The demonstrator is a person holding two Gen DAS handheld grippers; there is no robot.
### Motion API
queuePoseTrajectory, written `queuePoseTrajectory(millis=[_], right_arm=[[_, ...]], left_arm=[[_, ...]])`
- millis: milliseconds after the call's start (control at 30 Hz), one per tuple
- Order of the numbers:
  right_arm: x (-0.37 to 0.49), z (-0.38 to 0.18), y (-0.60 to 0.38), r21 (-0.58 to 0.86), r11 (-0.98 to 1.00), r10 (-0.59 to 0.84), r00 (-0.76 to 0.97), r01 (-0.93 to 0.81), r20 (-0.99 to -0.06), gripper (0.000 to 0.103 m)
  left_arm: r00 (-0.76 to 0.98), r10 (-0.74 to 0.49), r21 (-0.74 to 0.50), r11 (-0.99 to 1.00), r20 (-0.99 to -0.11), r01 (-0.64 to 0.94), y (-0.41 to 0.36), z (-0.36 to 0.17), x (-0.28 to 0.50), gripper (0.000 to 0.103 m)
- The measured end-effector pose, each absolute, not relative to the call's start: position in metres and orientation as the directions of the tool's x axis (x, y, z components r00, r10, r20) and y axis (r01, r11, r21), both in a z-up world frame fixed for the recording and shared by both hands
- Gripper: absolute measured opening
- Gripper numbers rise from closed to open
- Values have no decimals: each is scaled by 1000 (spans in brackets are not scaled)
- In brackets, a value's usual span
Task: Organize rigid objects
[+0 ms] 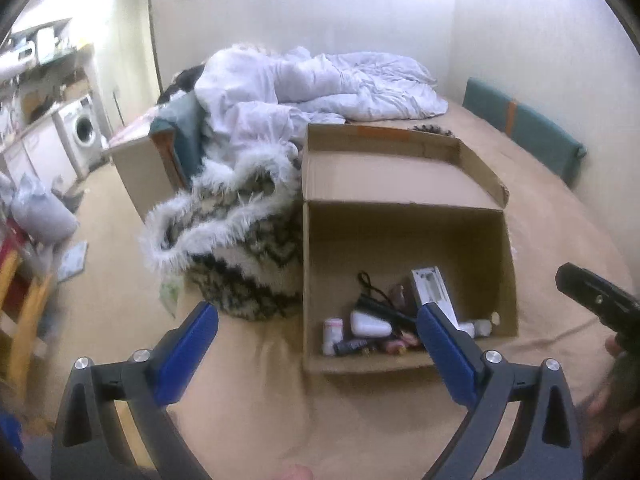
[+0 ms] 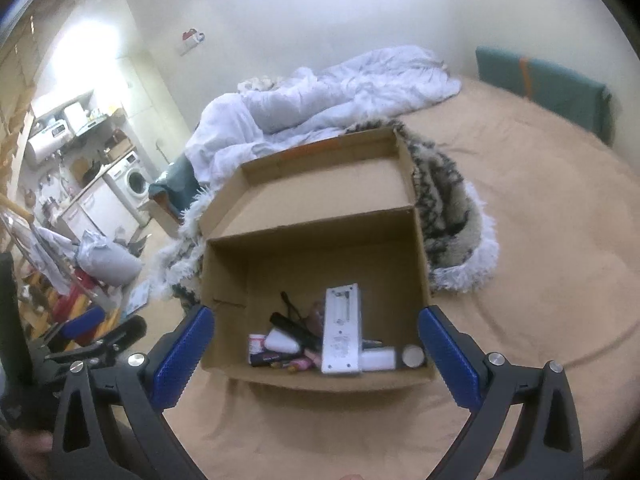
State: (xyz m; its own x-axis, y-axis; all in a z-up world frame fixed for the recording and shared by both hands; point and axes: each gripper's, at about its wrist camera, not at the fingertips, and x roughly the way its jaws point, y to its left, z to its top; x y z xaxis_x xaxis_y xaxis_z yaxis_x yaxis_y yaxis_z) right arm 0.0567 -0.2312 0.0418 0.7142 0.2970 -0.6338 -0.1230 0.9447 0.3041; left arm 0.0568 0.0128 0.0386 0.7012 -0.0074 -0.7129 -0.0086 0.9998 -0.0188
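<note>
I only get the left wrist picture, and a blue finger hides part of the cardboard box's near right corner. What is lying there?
Observer: The right wrist view shows a white bottle on its side, with a round cap beside it.
Operator: Is the long white gadget all in the box?
Observer: Yes. The white gadget lies wholly inside the box, on top of smaller things.
Operator: Is the right tool holding anything?
Observer: No. The right tool is open and empty.

Two hand-held grippers point forward side by side, each with its blue-padded jaws spread wide and holding nothing. The left gripper (image 1: 318, 322) sits level, and the right gripper (image 2: 316, 326) (also level) is just beside it.
</note>
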Motion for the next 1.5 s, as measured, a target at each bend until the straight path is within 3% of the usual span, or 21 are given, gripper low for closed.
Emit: queuePoseTrajectory(millis=[567, 1500], right_arm=[[23, -1, -212, 197, 973, 217, 741, -117, -636, 103], [27, -7, -220, 215, 973, 209, 725, -86, -657, 103]], left_arm=[[687, 23, -34, 997, -726, -68, 25, 0, 37, 99], [697, 3, -25, 999, -717, -31, 18, -2, 34, 102]])
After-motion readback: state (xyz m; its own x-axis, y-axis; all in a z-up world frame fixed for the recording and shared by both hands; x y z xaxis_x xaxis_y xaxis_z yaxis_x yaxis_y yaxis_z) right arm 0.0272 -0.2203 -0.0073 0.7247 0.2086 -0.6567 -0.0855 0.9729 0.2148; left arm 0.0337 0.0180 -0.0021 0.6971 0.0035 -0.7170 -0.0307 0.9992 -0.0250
